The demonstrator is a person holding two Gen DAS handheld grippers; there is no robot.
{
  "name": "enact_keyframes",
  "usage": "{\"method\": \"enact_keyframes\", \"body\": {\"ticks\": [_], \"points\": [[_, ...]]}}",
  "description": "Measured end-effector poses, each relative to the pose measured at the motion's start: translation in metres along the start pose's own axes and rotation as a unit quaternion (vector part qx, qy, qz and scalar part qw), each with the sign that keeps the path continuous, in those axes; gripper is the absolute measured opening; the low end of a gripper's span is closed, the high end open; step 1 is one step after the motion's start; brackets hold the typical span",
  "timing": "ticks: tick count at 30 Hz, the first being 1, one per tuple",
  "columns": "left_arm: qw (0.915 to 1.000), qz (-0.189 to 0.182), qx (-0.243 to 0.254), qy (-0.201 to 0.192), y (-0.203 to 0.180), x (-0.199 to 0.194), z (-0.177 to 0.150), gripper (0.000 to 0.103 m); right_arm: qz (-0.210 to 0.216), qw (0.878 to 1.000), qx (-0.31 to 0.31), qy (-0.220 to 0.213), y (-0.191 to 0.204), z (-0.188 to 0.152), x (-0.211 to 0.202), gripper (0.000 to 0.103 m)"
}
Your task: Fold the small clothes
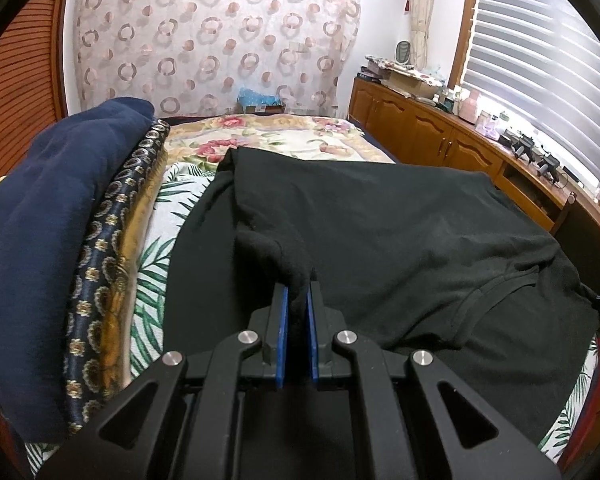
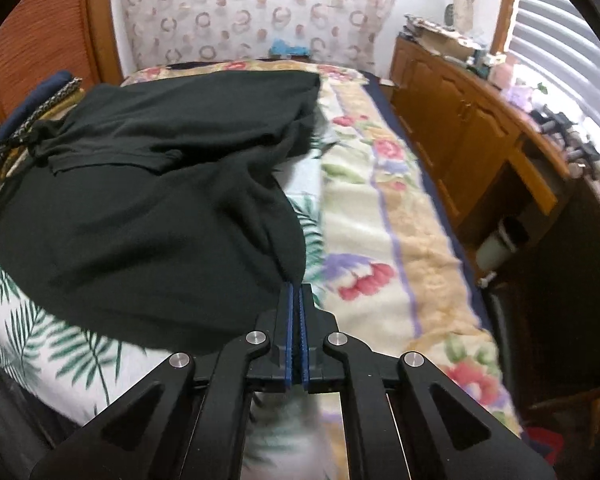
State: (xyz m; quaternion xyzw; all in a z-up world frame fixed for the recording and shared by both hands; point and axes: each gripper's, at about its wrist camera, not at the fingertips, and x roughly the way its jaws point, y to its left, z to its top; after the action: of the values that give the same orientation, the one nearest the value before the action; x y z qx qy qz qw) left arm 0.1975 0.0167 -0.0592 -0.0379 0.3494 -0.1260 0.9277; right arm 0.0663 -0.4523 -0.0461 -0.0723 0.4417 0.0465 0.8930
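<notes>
A black T-shirt (image 1: 380, 240) lies spread on the bed over a palm-leaf cloth (image 1: 156, 248). My left gripper (image 1: 297, 290) is shut on a bunched fold of the black T-shirt, lifted a little off the bed. In the right wrist view the black T-shirt (image 2: 148, 208) lies to the left, one part folded over itself. My right gripper (image 2: 296, 290) is shut on its near right edge, just above the palm-leaf cloth (image 2: 40, 340). The view is blurred.
A navy garment (image 1: 48, 232) and a patterned dark-and-gold cloth (image 1: 112, 248) are piled at the left. A floral blanket (image 2: 384, 216) covers the bed's right side. A wooden cabinet (image 1: 432, 128) with clutter runs along the right wall under window blinds (image 1: 540, 60).
</notes>
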Motion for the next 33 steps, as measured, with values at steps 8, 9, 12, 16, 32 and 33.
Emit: {"method": "enact_keyframes", "body": {"ticks": [8, 9, 12, 16, 32, 33], "points": [[1.0, -0.003, -0.006, -0.005, 0.007, -0.002, 0.001, 0.006, 0.0, 1.0, 0.007, 0.001, 0.008, -0.003, -0.015, 0.0], [1.0, -0.003, -0.005, -0.004, 0.008, -0.002, 0.001, 0.006, 0.003, 1.0, 0.01, -0.006, 0.009, 0.001, -0.016, 0.004], [1.0, -0.003, -0.003, -0.003, 0.008, -0.002, 0.001, 0.006, -0.006, 0.999, 0.011, -0.03, 0.012, 0.019, -0.016, 0.018], [1.0, -0.002, -0.003, -0.002, 0.008, -0.002, 0.001, 0.006, 0.012, 0.998, 0.013, -0.054, 0.02, 0.048, -0.002, 0.036], [0.9998, 0.012, -0.002, 0.018, 0.011, 0.01, 0.001, 0.006, 0.057, 0.995, 0.083, -0.013, 0.017, 0.108, 0.096, 0.046], [0.9998, 0.011, -0.001, 0.018, 0.01, 0.01, 0.001, 0.006, 0.059, 0.995, 0.082, -0.01, 0.018, 0.11, 0.099, 0.043]]}}
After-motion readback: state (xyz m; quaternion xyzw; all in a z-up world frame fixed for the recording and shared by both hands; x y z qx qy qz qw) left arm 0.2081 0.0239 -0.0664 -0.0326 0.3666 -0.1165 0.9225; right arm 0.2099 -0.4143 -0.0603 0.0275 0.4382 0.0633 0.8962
